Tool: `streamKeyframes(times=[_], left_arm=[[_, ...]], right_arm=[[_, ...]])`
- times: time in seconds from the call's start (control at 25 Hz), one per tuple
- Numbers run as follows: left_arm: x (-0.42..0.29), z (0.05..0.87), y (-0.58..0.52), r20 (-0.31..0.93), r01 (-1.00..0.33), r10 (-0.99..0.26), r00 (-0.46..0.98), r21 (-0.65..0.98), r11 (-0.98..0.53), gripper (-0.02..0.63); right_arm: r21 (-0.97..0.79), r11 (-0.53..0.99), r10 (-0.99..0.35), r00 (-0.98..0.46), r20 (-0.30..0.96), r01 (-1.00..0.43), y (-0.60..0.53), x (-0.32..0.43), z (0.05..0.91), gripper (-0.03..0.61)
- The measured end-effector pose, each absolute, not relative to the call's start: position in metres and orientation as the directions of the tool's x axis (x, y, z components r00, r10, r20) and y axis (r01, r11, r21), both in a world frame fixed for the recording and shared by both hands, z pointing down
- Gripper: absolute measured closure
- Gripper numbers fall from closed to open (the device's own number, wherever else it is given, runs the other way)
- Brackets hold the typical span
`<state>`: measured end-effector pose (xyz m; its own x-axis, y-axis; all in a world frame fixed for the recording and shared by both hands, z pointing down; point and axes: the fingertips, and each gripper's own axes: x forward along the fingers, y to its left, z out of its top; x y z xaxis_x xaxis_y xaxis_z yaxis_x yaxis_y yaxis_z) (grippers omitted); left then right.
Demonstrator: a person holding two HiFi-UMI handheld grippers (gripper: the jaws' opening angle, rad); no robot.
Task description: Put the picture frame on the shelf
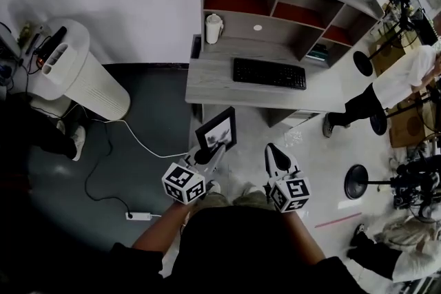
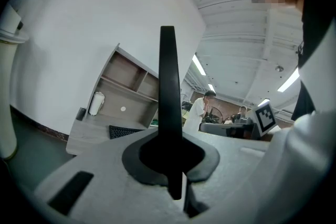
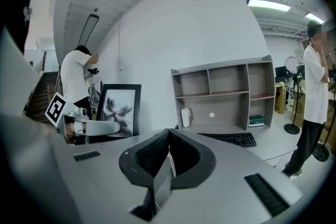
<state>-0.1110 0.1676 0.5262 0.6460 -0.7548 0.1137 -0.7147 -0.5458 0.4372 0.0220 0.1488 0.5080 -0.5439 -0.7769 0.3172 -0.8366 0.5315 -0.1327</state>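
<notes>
Black keyboard (image 1: 269,74) lying flat on grey desk (image 1: 213,82), white lidded cup (image 1: 213,29) upright behind it, toward left. White ribbed tower appliance (image 1: 86,79) on dark floor at left (purifier or heater, can't tell). White power strip (image 1: 139,217) on floor. Person in white shirt (image 1: 413,69) at right.

No letters, numbers or brand names can be read anywhere. The only printed signs are black-and-white square patterns: they cover the marker cube (image 1: 183,182) on the left hand-held gripper (image 1: 205,156) and the marker cube (image 1: 290,193) on the right hand-held gripper (image 1: 274,149), and they carry no writing. The keys of the keyboard (image 1: 269,74) on the table (image 1: 213,82) are too small to make out. The print in the picture frame (image 1: 217,131) shows a dark plant-like shape with no caption that can be told.
</notes>
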Motion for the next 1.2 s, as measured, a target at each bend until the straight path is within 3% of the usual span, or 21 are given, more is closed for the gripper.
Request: streamKeyframes(times=[0.6, 0.84, 1.2], left_arm=[[-0.117, 0.541, 0.136, 0.11, -0.743, -0.799, 0.592, 0.461, -0.486, 0.591], [-0.098, 0.549, 0.08, 0.164, -0.763, -0.798, 0.58, 0.453, -0.461, 0.589], [-0.067, 0.524, -0.022, 0.093, -0.783, -0.836, 0.54, 0.421, -0.458, 0.59]], right_arm=[[-0.111, 0.559, -0.767, -0.564, 0.306, -0.822, 0.087, 0.022, 0.512, 0.566], [-0.137, 0.599, -0.742, -0.611, 0.278, -0.789, 0.02, 0.027, 0.518, 0.566], [-0.178, 0.632, -0.715, -0.656, 0.24, -0.754, -0.081, 0.058, 0.506, 0.567]])
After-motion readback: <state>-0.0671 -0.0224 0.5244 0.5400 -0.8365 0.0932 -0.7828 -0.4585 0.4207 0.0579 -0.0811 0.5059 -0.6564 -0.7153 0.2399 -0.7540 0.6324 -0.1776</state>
